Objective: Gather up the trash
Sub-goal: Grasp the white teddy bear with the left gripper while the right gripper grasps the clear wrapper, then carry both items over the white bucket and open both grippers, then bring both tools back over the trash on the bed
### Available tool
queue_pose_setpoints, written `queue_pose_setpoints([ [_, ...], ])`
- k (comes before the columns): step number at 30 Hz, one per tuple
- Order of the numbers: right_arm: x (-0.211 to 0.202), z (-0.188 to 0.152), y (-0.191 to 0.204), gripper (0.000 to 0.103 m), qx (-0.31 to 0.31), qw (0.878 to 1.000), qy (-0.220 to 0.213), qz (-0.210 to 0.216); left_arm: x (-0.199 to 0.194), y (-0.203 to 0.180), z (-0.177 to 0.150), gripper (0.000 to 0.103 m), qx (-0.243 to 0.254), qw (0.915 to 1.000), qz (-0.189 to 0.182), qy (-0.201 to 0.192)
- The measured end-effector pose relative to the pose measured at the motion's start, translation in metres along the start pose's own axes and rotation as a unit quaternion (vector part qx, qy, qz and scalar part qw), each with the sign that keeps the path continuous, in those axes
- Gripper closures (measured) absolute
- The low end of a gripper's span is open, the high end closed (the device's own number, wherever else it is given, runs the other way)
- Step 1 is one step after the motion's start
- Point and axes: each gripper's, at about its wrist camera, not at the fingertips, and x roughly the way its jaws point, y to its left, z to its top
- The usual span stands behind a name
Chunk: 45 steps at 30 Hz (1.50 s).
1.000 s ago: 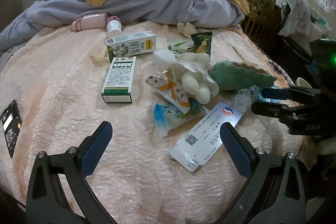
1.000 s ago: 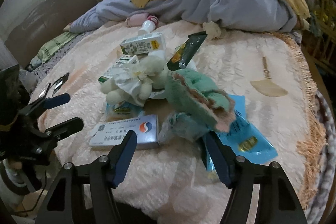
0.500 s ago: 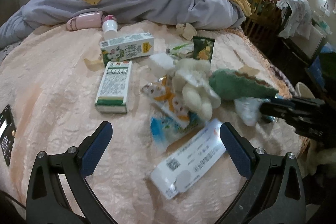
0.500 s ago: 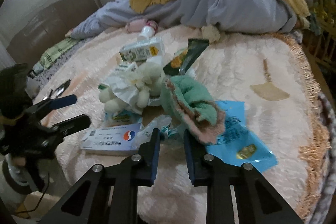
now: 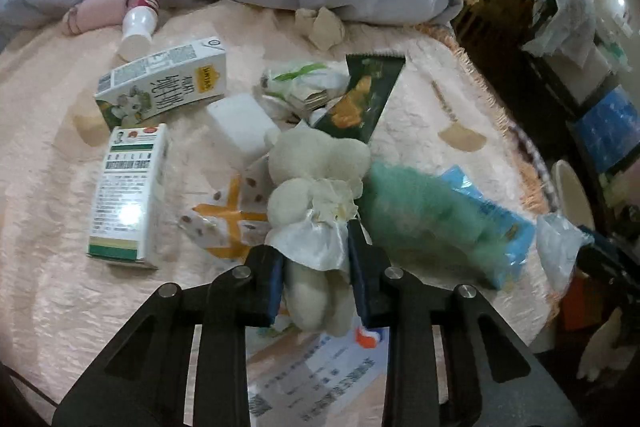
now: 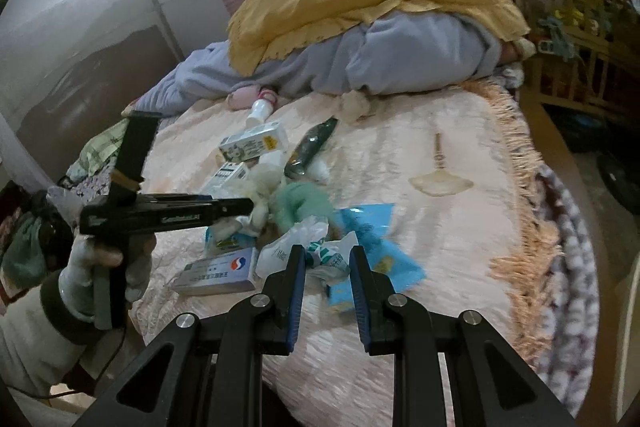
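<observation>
While the left gripper (image 5: 316,281), its jaws just closed, clamps the cream plush toy (image 5: 316,187) amid litter on the pink bedspread (image 5: 48,195), the right gripper (image 6: 326,269) pinches a crumpled white plastic wrapper (image 6: 316,251) beside the blue packet (image 6: 380,239) and medicine box (image 6: 220,273).

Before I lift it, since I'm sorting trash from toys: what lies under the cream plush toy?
Under the cream plush toy a spotted wrapper with orange stripes sticks out, and a white foam block sits against its head. Whatever lies directly beneath its body is covered.
</observation>
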Motion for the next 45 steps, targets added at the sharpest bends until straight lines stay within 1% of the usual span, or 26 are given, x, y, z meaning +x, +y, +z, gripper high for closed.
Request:
queue_pose_setpoints([
  [2,-0.010,-0.002,-0.006,0.082,0.002,1.000,-0.008,-0.005,-0.012,-0.006,0.001,0.079,0.006,0.9999,-0.008,-0.006],
  [5,-0.028,-0.006,-0.016,0.082,0.008,1.000,-0.022,-0.015,-0.037,-0.014,0.005,0.080,0.006,0.9991,-0.037,-0.019],
  [6,-0.034,-0.007,-0.022,0.082,0.011,0.999,-0.026,-0.021,-0.044,-0.018,0.007,0.080,0.008,0.9989,-0.040,-0.024],
  [9,-0.050,-0.011,-0.043,0.082,0.027,0.998,-0.037,-0.043,-0.064,-0.041,0.015,0.080,0.020,0.9971,-0.061,-0.041],
  [12,-0.068,-0.018,-0.069,0.082,0.054,0.995,-0.048,-0.065,-0.076,-0.072,0.024,0.080,0.032,0.9936,-0.098,-0.046],
  [13,-0.076,-0.022,-0.079,0.082,0.064,0.994,-0.053,-0.077,-0.075,-0.090,0.029,0.080,0.041,0.9919,-0.113,-0.043],
  [15,-0.092,-0.029,-0.099,0.082,0.083,0.990,-0.062,-0.096,-0.073,-0.113,0.033,0.080,0.055,0.9893,-0.130,-0.037],
  [18,-0.120,-0.042,-0.132,0.082,0.114,0.982,-0.074,-0.131,-0.059,-0.167,0.036,0.080,0.082,0.9827,-0.165,-0.017],
  [21,-0.141,-0.056,-0.164,0.082,0.141,0.973,-0.072,-0.170,-0.040,-0.220,0.036,0.080,0.109,0.9743,-0.197,0.007],
  [22,-0.146,-0.060,-0.172,0.082,0.149,0.970,-0.071,-0.179,-0.036,-0.232,0.035,0.080,0.116,0.9722,-0.203,0.011],
  [24,-0.156,-0.068,-0.194,0.082,0.168,0.961,-0.066,-0.209,-0.022,-0.267,0.033,0.080,0.131,0.9668,-0.218,0.024],
  [25,-0.160,-0.071,-0.203,0.082,0.177,0.956,-0.066,-0.225,-0.013,-0.288,0.032,0.080,0.136,0.9625,-0.232,0.037],
  [28,-0.170,-0.083,-0.225,0.082,0.210,0.943,-0.066,-0.251,0.006,-0.328,0.028,0.080,0.144,0.9554,-0.252,0.055],
  [30,-0.175,-0.092,-0.240,0.081,0.235,0.932,-0.071,-0.265,0.013,-0.346,0.026,0.078,0.151,0.9524,-0.259,0.058],
  [31,-0.177,-0.096,-0.245,0.078,0.246,0.928,-0.073,-0.270,0.020,-0.354,0.024,0.078,0.149,0.9510,-0.264,0.061],
  [32,-0.179,-0.099,-0.249,0.072,0.252,0.925,-0.074,-0.273,0.027,-0.359,0.023,0.070,0.142,0.9491,-0.274,0.064],
  [33,-0.181,-0.100,-0.251,0.057,0.258,0.923,-0.075,-0.276,0.033,-0.363,0.022,0.058,0.136,0.9447,-0.290,0.070],
  [34,-0.183,-0.102,-0.253,0.048,0.264,0.920,-0.078,-0.279,0.036,-0.364,0.020,0.052,0.131,0.9423,-0.298,0.077],
  [35,-0.186,-0.103,-0.255,0.047,0.269,0.919,-0.084,-0.277,0.040,-0.366,0.019,0.048,0.125,0.9429,-0.298,0.079],
  [37,-0.187,-0.103,-0.252,0.047,0.266,0.921,-0.087,-0.272,0.043,-0.362,0.016,0.048,0.119,0.9469,-0.287,0.083],
  [39,-0.182,-0.101,-0.250,0.047,0.259,0.922,-0.077,-0.276,0.043,-0.358,0.012,0.048,0.123,0.9497,-0.275,0.087],
  [42,-0.173,-0.102,-0.248,0.047,0.256,0.928,-0.063,-0.265,0.032,-0.340,0.007,0.048,0.132,0.9626,-0.226,0.069],
  [44,-0.168,-0.101,-0.244,0.047,0.250,0.930,-0.058,-0.263,0.019,-0.322,0.003,0.048,0.147,0.9709,-0.184,0.045],
  [45,-0.166,-0.100,-0.242,0.047,0.246,0.932,-0.057,-0.260,0.018,-0.316,-0.001,0.048,0.150,0.9731,-0.171,0.038],
])
